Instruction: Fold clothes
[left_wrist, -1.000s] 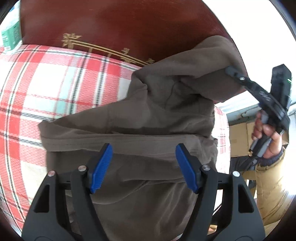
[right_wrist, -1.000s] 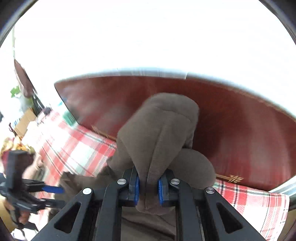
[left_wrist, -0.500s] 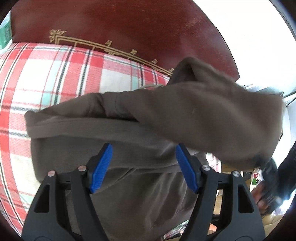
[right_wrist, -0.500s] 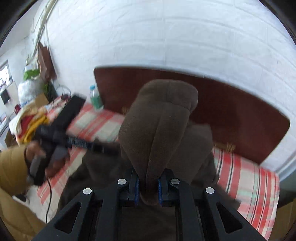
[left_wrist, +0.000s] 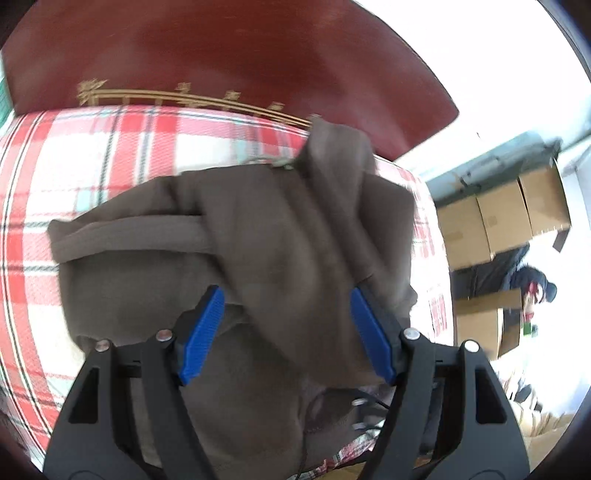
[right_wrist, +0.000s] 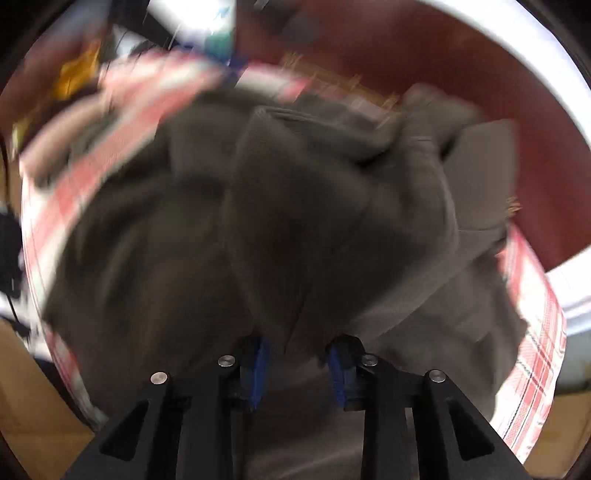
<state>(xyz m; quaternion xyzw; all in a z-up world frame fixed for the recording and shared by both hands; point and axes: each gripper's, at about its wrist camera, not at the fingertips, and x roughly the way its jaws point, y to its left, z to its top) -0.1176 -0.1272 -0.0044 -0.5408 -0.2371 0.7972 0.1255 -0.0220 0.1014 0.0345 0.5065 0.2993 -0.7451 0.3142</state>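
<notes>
A brown hoodie (left_wrist: 236, 258) lies bunched on the red plaid bedspread (left_wrist: 92, 155). One part of it is folded over the rest and drapes across the space between my left fingers. My left gripper (left_wrist: 286, 332) is open above the hoodie, blue pads wide apart. In the blurred right wrist view the hoodie (right_wrist: 295, 221) fills the middle. My right gripper (right_wrist: 299, 369) has its blue pads parted a little with a fold of the fabric between them; whether they still pinch it is unclear.
A dark red wooden headboard (left_wrist: 221, 55) stands behind the bed. Cardboard boxes (left_wrist: 502, 218) are stacked to the right of the bed, with a person in dark clothes (left_wrist: 532, 284) near them. More cardboard (right_wrist: 33, 398) shows low left in the right wrist view.
The right gripper carried the hoodie part over and down onto the rest of the garment; its pads now stand wider apart. The left gripper stayed open above the hoodie.
</notes>
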